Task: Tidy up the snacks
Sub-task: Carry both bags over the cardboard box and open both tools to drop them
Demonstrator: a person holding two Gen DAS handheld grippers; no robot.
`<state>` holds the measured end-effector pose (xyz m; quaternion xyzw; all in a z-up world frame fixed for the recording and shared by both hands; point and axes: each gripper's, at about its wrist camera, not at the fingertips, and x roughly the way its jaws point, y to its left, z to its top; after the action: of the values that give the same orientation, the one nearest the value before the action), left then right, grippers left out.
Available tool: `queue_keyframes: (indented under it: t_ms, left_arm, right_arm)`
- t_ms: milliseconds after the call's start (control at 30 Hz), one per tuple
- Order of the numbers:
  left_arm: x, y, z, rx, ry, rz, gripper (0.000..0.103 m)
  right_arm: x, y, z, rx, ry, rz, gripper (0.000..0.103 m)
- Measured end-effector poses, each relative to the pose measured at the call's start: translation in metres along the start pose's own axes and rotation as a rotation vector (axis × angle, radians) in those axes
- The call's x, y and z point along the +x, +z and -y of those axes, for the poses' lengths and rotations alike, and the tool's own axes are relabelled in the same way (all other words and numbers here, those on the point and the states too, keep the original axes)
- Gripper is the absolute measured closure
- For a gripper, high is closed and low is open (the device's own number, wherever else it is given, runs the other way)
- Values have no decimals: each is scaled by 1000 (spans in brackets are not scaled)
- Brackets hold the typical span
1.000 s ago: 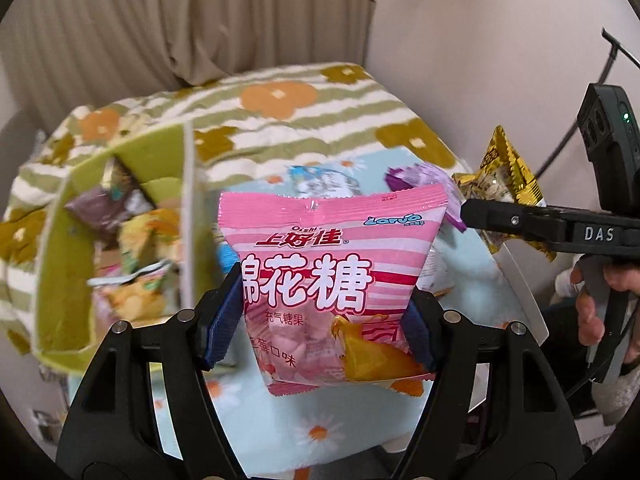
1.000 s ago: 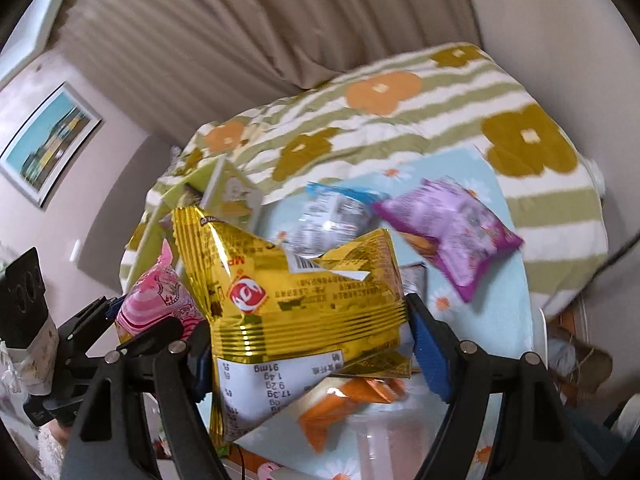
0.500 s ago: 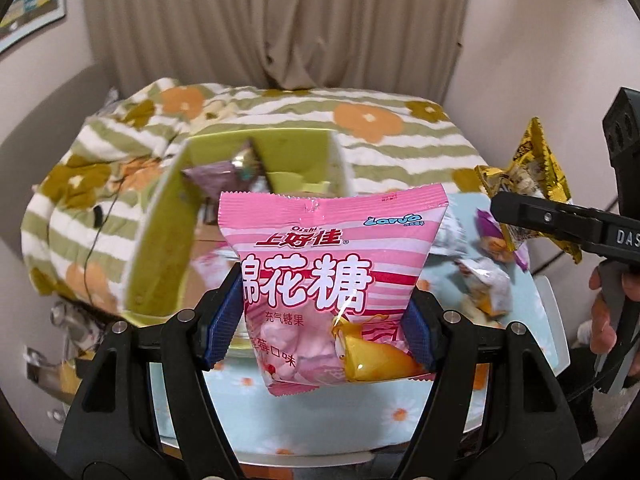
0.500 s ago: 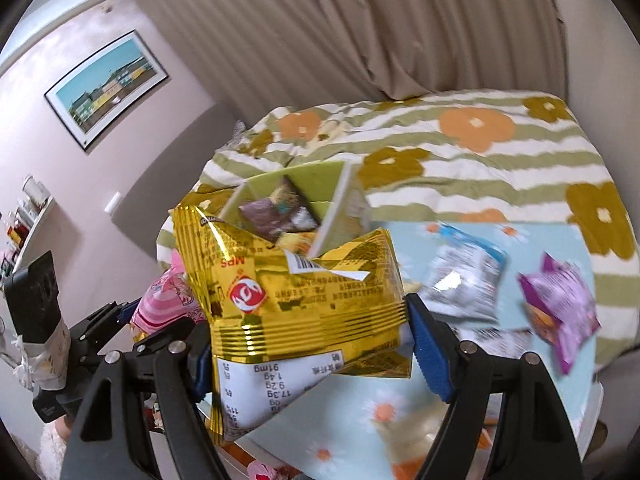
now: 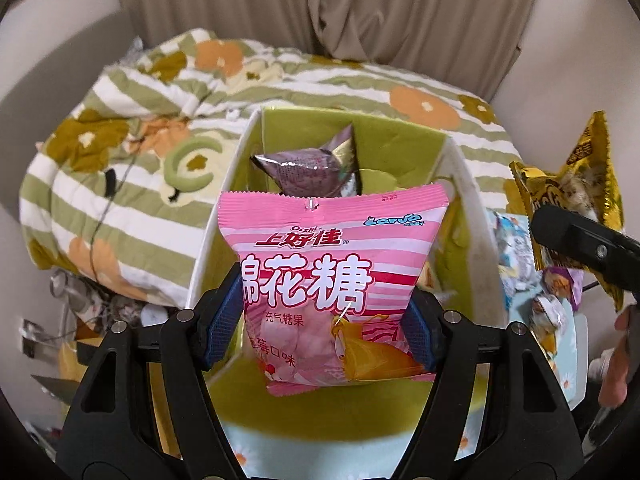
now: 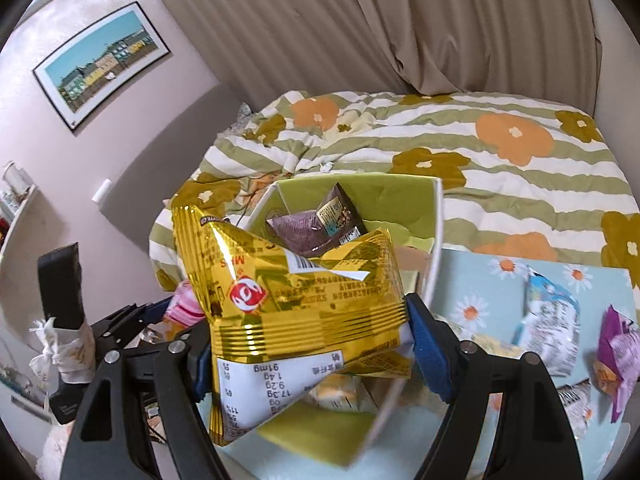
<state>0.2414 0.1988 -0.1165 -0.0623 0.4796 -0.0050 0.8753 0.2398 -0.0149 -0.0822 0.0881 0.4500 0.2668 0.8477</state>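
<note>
With the pink bag (image 5: 332, 280) clenched in the left tool (image 5: 324, 320) and the gold bag (image 6: 296, 300) in the right tool (image 6: 312, 344), both have been carried from the bench (image 6: 500, 280) to above the green box (image 5: 400, 136), so dropping in appears next.

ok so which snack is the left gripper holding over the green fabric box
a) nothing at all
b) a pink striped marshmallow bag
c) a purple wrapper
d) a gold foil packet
b: in the left wrist view the left gripper has its blue pads pressed on both sides of the pink striped marshmallow bag, in front of the green fabric box; the gold foil packet sits in the right gripper.
</note>
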Motion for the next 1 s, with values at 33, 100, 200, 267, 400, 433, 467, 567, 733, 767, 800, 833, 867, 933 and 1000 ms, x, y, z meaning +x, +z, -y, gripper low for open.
queue_keyframes:
  t_ms: [33,100,200,267,400,433,467,567,733,767,800,833,867,933,1000]
  left_arm:
    - [11,4,-4,-1,-3,-17,35]
    - [27,9,-7,4,-6,-40,35]
    - [43,14,-12,7,-17,-53,22]
    - [46,16,-13,19,-14,-41,3]
    - [41,17,-14,57,-7,-15,0]
    - [39,16,-15,63,-3,-14,0]
    - [37,15,-15,66,-2,-14,0]
    - [29,11,-20,60,-13,-12,0]
    - [19,5,-29,41,-34,-9,0]
    - [18,4,-30,41,-35,-9,0]
    - [17,4,-31,41,-33,-8,0]
    - [17,4,-32,43,-31,-7,0]
    - [17,4,-33,45,-28,-7,0]
    - [17,3,-33,48,-21,-8,0]
    - [16,2,-36,52,-19,-9,0]
  right_arm:
    - [4,2,0,3,-6,-3,27]
    - [20,9,-2,10,-31,-14,27]
    - [37,14,-2,27,-58,-25,27]
    - [45,15,-2,37,-72,-35,26]
    - [56,16,-1,67,-96,-46,25]
    - [57,16,0,73,-99,-48,25]
    - [58,16,0,75,-105,-50,25]
    - [60,19,-3,68,-126,-53,25]
    - [67,30,-7,32,-185,-57,25]
    - [69,32,-6,28,-193,-62,25]
    - [73,34,-5,25,-203,-70,25]
    - [76,36,-5,23,-210,-77,25]
    - [80,38,-4,22,-219,-82,25]
    - [88,39,-2,22,-242,-87,21]
    - [93,39,2,25,-256,-82,12]
